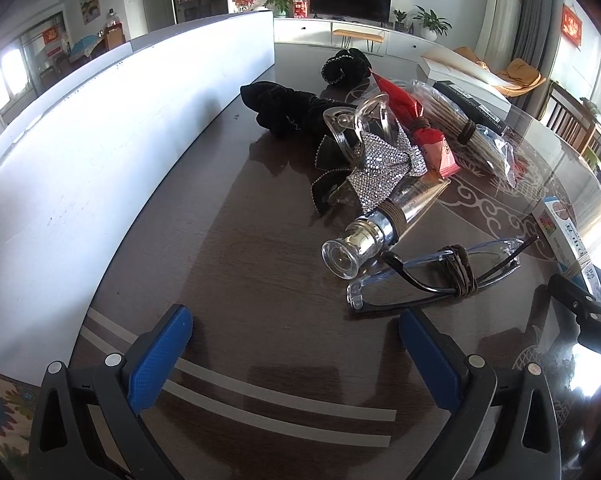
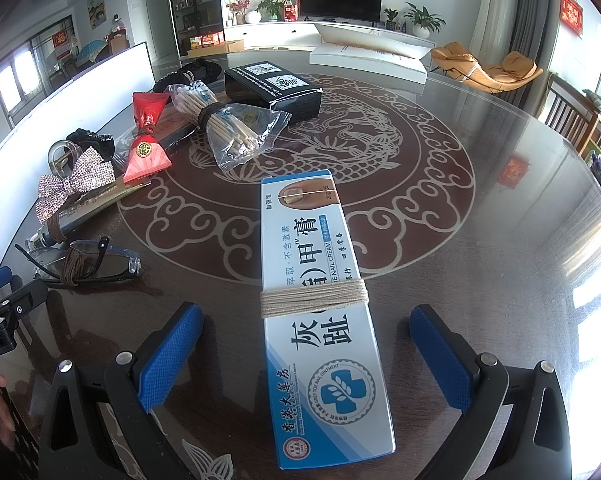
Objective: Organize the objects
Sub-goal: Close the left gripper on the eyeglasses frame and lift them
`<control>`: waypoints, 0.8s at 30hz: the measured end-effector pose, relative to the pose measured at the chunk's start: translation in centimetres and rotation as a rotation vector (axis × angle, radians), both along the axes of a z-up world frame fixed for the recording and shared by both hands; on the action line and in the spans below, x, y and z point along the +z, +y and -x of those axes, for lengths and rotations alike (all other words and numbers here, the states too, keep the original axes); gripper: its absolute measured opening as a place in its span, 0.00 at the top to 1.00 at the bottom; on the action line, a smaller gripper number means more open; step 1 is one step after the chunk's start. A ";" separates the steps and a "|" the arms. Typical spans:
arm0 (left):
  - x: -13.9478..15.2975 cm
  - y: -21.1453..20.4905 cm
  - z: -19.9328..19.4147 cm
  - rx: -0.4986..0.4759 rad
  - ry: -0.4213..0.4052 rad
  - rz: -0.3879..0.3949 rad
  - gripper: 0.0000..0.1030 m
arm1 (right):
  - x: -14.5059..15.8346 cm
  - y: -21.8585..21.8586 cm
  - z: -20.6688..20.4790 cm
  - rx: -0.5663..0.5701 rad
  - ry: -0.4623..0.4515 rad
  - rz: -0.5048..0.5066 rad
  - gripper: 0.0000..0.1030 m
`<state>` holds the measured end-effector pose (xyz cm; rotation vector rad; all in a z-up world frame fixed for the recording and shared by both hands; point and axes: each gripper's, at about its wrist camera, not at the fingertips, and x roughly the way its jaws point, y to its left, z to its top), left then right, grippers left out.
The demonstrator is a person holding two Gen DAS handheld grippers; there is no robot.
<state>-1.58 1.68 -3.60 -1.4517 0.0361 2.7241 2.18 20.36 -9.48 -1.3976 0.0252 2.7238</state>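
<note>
The nail cream box (image 2: 320,316), bound with beige cord, lies low in the middle of the right wrist view, between the spread fingers of the right gripper (image 2: 306,354), which grasps nothing; this looks like the approach to a pick, so the next move calls for closing squarely on the box's long sides; the left gripper (image 1: 296,354) is likewise released, just short of the glasses (image 1: 432,276); everything rests on a glossy dark table (image 2: 480,280) with a pale dragon motif, in a living room with a television (image 2: 340,0) at the top of the frame.
</note>
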 end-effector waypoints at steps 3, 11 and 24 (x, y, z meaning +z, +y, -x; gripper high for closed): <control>0.5 -0.1 -0.3 -0.038 -0.063 -0.013 0.00 | 0.0 0.0 0.0 0.000 0.000 0.001 0.00; 6.1 7.0 -0.9 -0.397 0.137 -0.027 0.00 | 0.0 0.0 0.0 0.000 0.000 0.002 0.00; 1.9 6.8 -1.6 -0.696 -0.093 -0.151 0.04 | 0.0 0.0 0.0 -0.001 0.001 0.002 0.00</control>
